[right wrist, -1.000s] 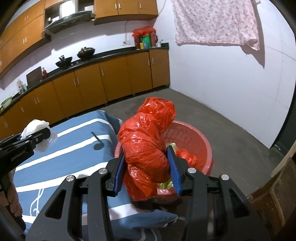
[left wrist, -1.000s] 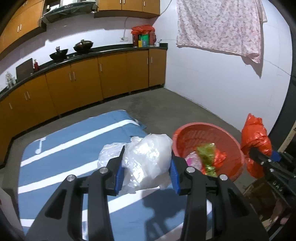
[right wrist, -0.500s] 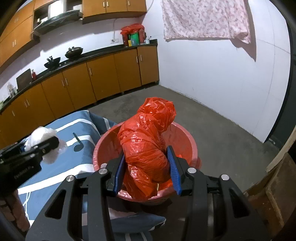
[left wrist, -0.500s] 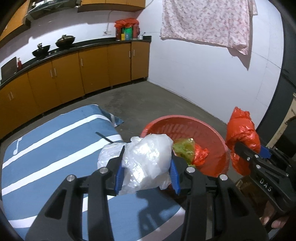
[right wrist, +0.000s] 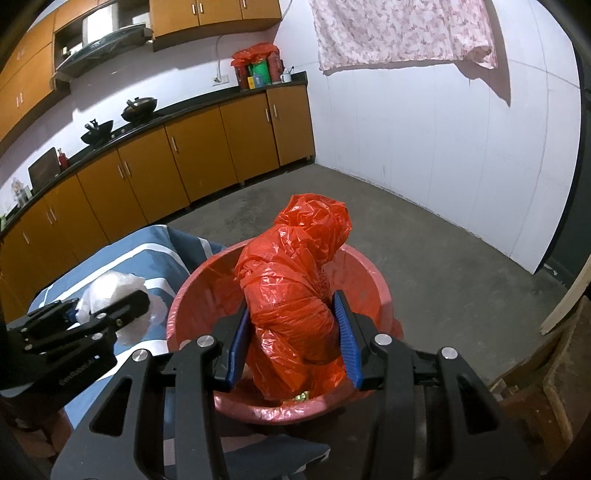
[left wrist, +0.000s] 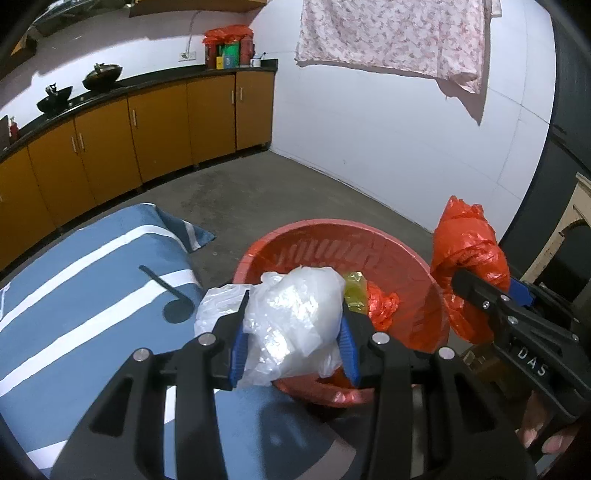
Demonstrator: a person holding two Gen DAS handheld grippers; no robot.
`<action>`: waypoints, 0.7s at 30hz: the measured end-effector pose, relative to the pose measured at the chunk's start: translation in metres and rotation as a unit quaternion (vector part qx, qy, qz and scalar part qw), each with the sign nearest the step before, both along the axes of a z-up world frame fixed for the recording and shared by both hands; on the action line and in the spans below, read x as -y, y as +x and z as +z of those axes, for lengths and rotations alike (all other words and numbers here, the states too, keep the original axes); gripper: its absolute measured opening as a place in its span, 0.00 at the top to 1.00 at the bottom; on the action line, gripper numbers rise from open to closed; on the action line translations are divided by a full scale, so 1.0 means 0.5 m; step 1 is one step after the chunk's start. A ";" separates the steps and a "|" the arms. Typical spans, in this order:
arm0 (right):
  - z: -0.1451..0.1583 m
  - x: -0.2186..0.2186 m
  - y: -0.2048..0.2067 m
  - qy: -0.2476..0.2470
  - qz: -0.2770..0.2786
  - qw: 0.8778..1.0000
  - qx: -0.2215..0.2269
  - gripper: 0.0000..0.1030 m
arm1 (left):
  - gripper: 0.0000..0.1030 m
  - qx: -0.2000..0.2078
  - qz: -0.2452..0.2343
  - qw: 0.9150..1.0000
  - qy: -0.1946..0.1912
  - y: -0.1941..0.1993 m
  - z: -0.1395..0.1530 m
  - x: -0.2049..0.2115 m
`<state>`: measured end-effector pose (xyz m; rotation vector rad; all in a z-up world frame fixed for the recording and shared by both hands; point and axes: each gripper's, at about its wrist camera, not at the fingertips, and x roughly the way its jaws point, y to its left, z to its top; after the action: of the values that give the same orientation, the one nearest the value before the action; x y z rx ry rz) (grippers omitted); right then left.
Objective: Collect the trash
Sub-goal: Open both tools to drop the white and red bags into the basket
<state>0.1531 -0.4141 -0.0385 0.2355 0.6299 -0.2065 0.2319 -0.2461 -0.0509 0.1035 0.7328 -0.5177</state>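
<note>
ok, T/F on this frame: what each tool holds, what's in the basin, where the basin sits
1. The left tool grips a white plastic bag. True.
2. The right tool is empty. False: it is shut on a red plastic bag.
3. The red basin is empty. False: yellow-green and red scraps already lie in it.
4. The basin stands beside a blue striped cloth. True.
5. The red bag lies on the cloth. False: it is held over the basin.

Red basin [left wrist: 406,251], orange-red bag [right wrist: 291,280], translucent white bag [left wrist: 295,314], blue white-striped cloth [left wrist: 74,295], pink floral sheet [right wrist: 402,29]
</note>
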 end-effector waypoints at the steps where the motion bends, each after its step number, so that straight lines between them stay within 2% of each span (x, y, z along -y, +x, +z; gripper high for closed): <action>1: -0.003 0.003 0.003 0.002 0.000 1.000 -0.001 0.58 | 0.60 -0.003 -0.003 1.000 -0.001 0.005 -0.005 0.004; 13: -0.020 0.017 0.033 0.009 0.006 1.000 0.004 0.58 | 0.59 -0.022 -0.030 0.999 -0.009 0.048 -0.042 0.059; 16: -0.018 0.023 0.039 0.011 0.006 1.000 0.012 0.56 | 0.56 -0.028 -0.032 0.999 -0.013 0.061 -0.050 0.062; 21: -0.022 0.036 0.039 0.030 0.007 0.999 0.024 0.45 | 0.47 -0.039 -0.027 0.999 -0.015 0.079 -0.066 0.059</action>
<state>0.1724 -0.4320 -0.0496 0.2927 0.5914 -0.1685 0.2713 -0.2755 -0.0840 0.0759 0.8009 -0.5866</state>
